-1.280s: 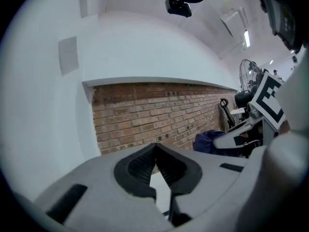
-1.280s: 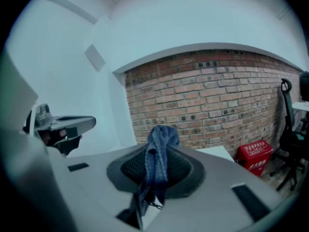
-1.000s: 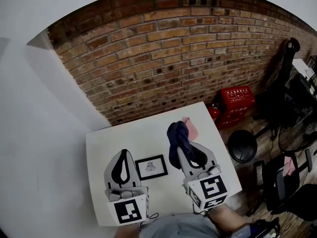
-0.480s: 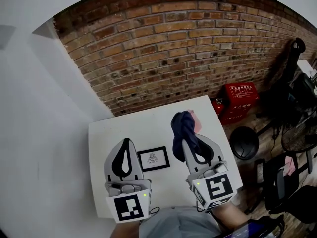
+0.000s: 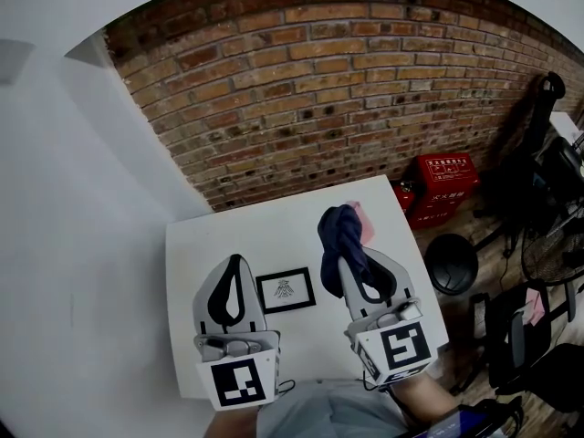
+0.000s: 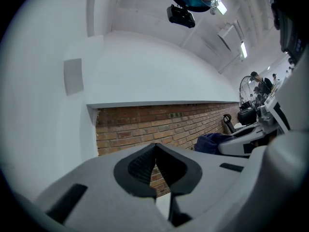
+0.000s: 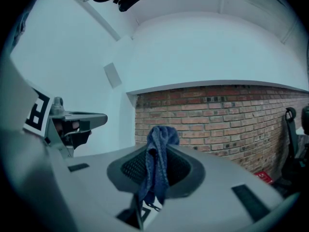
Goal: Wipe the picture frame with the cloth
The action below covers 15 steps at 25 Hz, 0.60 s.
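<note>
Well inside table (image 5: pixel 203 245) edges, picture frame (image 5: pixel 286 290), right tongs (image 5: pixel 344 261) clamping cloth (image 5: pixel 338 229)

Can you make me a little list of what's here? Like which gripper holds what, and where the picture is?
left gripper: jaws shut together, nothing between them
right gripper: shut on the cloth
cloth: dark blue, bunched up, poking out past the gripper's tips
picture frame: black, lying flat on the white table, between the two grippers in the head view
wiping: not begun; the cloth sits off to the frame's right, not on it
pink thing: on the table behind the cloth; cannot tell what it is
</note>
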### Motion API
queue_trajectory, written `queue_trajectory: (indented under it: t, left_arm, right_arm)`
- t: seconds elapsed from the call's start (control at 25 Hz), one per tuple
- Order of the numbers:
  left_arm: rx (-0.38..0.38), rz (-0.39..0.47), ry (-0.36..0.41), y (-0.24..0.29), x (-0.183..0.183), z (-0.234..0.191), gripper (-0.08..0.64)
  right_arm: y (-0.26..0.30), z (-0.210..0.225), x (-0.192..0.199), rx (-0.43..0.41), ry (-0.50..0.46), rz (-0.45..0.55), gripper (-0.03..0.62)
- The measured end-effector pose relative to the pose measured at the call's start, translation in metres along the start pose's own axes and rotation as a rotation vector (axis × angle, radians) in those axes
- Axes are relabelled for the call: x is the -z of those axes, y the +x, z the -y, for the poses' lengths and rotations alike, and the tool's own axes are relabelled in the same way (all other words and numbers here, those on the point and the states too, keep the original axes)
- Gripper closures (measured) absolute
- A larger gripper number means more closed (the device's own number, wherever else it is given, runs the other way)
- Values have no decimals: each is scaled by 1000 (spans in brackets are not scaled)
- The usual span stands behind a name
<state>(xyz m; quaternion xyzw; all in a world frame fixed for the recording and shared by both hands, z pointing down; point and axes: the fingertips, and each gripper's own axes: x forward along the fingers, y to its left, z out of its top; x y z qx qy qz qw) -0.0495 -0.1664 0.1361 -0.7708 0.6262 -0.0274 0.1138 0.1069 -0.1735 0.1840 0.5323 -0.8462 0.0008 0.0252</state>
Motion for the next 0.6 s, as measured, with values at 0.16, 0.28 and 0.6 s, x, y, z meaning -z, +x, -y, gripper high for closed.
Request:
queue_trajectory:
  t: [0.16, 0.28, 0.6]
  left_arm:
    - [-5, -5, -3, -1, 0, -3, 551]
    - [0, -16, -5, -2, 1, 0, 551]
    - [-3, -18, 1, -1, -2, 0, 551]
  right_arm:
    - [0, -2, 0, 0, 1, -2, 518]
    - [-1, -1, 0, 1, 0, 0, 518]
    - [-1, -1, -3, 2, 1, 1, 518]
